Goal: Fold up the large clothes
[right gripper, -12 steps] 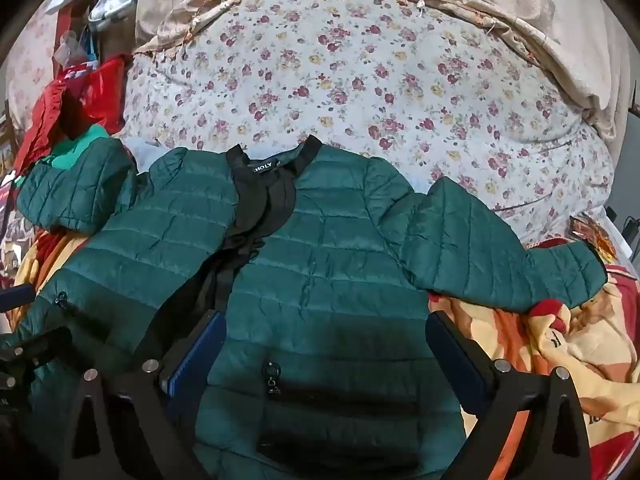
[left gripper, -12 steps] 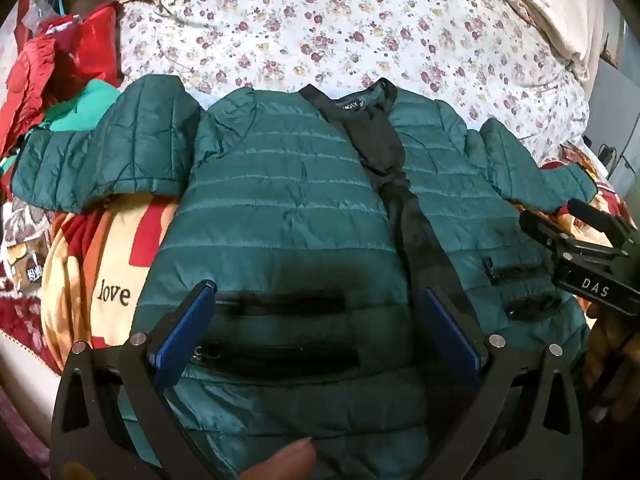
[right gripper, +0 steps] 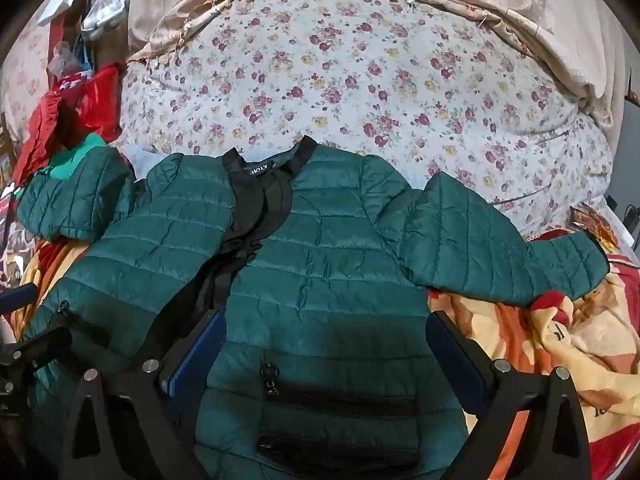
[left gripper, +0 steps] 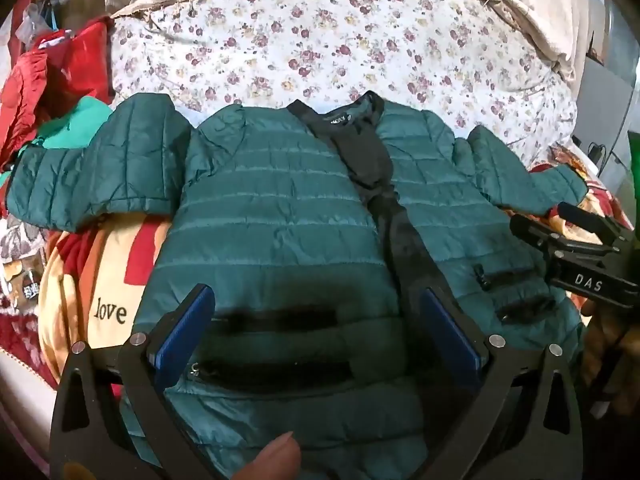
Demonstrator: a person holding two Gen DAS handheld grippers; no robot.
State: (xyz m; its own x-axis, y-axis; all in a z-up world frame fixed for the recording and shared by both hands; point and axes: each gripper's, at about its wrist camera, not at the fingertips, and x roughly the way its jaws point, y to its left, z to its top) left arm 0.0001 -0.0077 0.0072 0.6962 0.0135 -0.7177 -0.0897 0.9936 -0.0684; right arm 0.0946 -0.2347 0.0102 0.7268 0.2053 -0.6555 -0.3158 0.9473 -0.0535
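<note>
A dark green quilted jacket lies face up on the bed, front closed along a black placket, collar away from me, both sleeves spread sideways. My left gripper hangs open over its left lower front, blue pads wide apart above two black pocket zips. My right gripper is open over the right lower front, nothing between its pads. The right gripper also shows at the right edge of the left wrist view. A fingertip shows at the bottom.
A floral bedspread covers the bed behind the jacket. A yellow and red blanket with "love" lies under it on both sides. Red clothes and a teal garment are piled at the left.
Both grippers have shifted only slightly; the jacket lies as before and both stay open.
</note>
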